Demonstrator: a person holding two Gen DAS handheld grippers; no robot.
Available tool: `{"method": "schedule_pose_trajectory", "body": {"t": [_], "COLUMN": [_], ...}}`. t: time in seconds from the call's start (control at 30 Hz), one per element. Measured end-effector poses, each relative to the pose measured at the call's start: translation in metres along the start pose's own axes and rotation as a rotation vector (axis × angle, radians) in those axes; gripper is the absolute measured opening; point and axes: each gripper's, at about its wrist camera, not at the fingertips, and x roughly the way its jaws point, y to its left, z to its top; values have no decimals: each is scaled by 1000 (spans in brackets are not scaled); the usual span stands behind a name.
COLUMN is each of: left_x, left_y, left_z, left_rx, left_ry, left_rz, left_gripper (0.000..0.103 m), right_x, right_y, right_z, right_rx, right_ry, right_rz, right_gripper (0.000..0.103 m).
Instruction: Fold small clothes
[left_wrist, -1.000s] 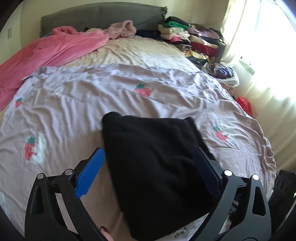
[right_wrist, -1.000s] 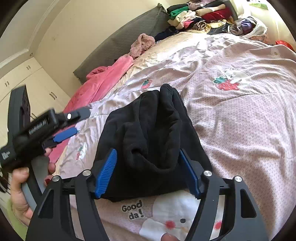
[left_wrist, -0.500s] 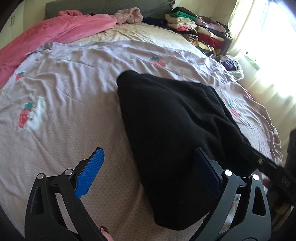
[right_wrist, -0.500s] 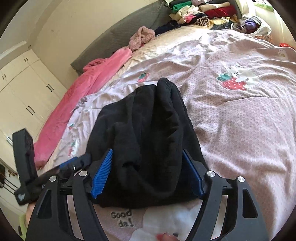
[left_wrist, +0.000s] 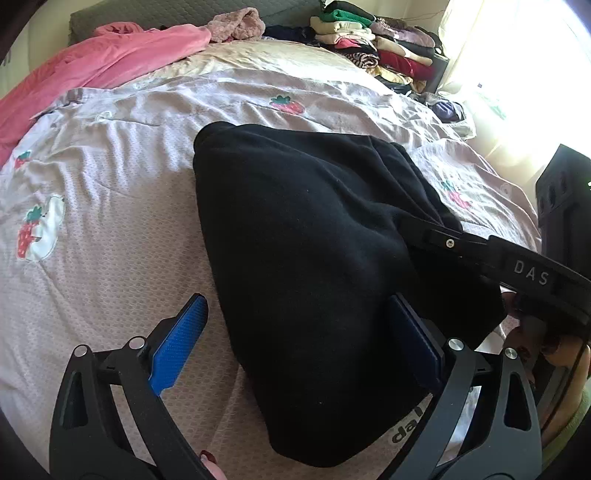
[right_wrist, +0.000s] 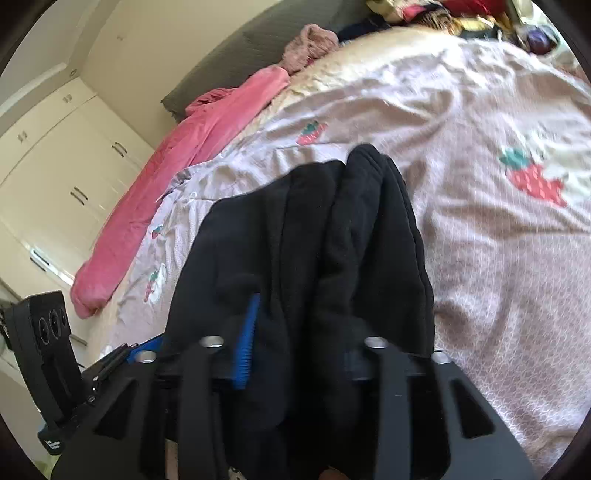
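Garment (right_wrist: 332, 240) bunches in right hand-held gripper (right_wrist: 299, 343), just closing; left hand-held gripper (left_wrist: 295, 332) gapes astride it.

Home bedroom — big bed (left_wrist: 110, 258) w/ strawberry-print cover, grey headboard (left_wrist: 184, 11), pink blanket (left_wrist: 92, 66), stacked folded clothes (left_wrist: 369, 40) by a sunlit curtained window (left_wrist: 517, 74), built-in cream wardrobes (right_wrist: 66, 166) along one wall.

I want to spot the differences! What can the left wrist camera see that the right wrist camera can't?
Only the left wrist view shows the bright window and the left gripper open over the black garment.

Only the right wrist view shows the white cupboards and the right gripper, which has just been closing, pinching the garment.

Both show the strawberry bedspread and pink blanket.
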Motion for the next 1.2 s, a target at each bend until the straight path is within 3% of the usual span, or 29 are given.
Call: {"method": "schedule_pose_trajectory", "body": {"t": [0.13, 0.23, 0.37, 0.43, 0.5, 0.6, 0.83, 0.9, 1.07, 1.2], "left_x": [-5, -8, 2, 5, 7, 6, 5, 5, 4, -1], "left_y": [-3, -7, -7, -7, -5, -4, -2, -3, -3, -3], "left_z": [1, 1, -4, -6, -6, -6, -8, -8, -9, -9], "left_rx": [2, 14, -6, -7, -18, -16, -21, -21, -21, -21], "left_ry": [-6, -7, 30, 35, 40, 39, 43, 42, 48, 45], "left_rz": [-16, -37, -60, -59, -65, -64, -66, -66, -65, -57], "left_gripper": [90, 90, 90, 90, 90, 91, 91, 91, 91, 91], "right_x": [-22, -29, -18, -12, -12, -16, -30, -32, -29, -43], "right_y": [12, 15, -7, -13, -12, -9, -8, -8, -15, -5], "right_z": [2, 3, -1, -3, -4, -6, -16, -19, -20, -21], "right_rx": [-66, -117, -68, -51, -61, -77, -103, -119, -92, -108], "right_ry": [-61, -92, -42, -32, -34, -48, -67, -73, -58, -122], "right_rz": [-11, -102, -152, -165, -195, -236, -343, -419, -436, -429], "right_gripper": [21, 21, 22, 27, 40, 49, 67, 76, 82, 84]}}
